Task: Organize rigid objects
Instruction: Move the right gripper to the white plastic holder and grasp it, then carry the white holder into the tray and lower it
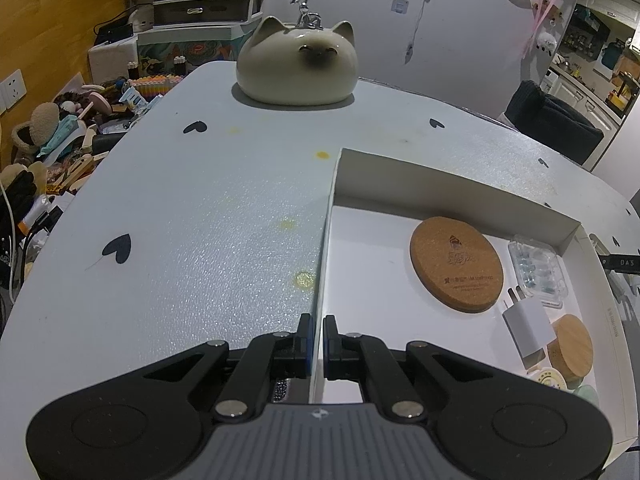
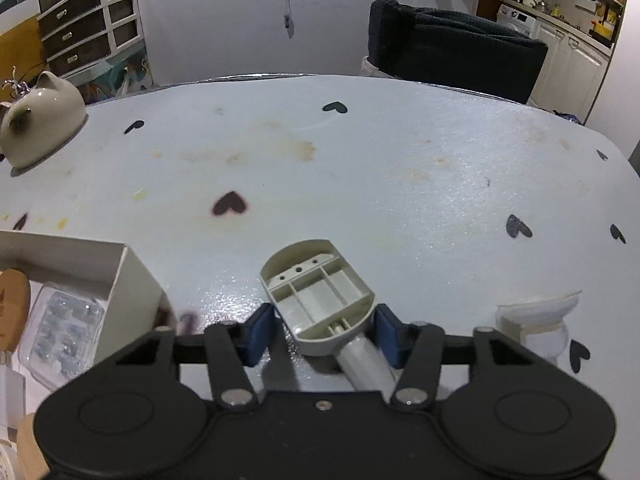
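Left claw (image 1: 317, 330) clamped on box wall (image 1: 325, 248); right claw (image 2: 325, 330) half-open around grey part (image 2: 320, 292).

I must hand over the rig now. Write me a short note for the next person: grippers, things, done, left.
Left gripper: shut on the white box's side wall.
Right gripper: around the beige plastic part on the table; the right pad touches it, the left pad stands apart.
Done: cork coaster, clear case, white charger and wooden lid lie in the box.
Left: the beige part and the suction cup.
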`<state>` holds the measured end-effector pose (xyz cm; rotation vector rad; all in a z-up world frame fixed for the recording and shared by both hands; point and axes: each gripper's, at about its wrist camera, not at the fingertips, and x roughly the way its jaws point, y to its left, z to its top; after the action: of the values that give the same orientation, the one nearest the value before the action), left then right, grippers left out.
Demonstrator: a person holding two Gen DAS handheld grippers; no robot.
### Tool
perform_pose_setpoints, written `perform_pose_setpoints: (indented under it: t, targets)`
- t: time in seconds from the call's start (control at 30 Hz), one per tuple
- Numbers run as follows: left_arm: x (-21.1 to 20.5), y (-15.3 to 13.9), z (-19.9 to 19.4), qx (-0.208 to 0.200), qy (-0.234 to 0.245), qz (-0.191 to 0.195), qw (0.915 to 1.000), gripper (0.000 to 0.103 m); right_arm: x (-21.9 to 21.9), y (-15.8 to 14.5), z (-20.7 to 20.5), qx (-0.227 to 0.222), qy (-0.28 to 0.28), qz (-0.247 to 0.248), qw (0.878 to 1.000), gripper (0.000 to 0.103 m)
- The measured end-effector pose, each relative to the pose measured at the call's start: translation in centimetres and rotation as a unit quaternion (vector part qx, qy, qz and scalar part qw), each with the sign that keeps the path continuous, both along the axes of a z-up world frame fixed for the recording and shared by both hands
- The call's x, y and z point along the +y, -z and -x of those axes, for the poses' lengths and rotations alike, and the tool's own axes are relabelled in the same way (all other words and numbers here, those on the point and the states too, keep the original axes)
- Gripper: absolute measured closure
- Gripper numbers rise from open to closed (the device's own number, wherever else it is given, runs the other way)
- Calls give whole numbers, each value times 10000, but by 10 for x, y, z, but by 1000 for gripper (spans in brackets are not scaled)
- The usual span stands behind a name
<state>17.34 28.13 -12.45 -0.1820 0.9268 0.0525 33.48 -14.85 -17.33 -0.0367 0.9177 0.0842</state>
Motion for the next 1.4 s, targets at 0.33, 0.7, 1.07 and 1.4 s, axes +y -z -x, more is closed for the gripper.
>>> perform_pose_setpoints:
  t: [0.33,0.7,1.07,1.4]
  targets:
    - [0,1,0,17,56,-27,10000,100,7,-7,14,38,277,17,9996,52]
    - [1,1,0,-7,118,-4,9999,100,12,-66,41,-484,385,-443,9971,53]
    - [1,1,0,-23,166,28,9999,100,77,-112,62,-637,-580,-1225,9887,53]
    - [2,0,3,-49,181,68,9998,100,164,-91,93,233,-2048,-1504,9669,53]
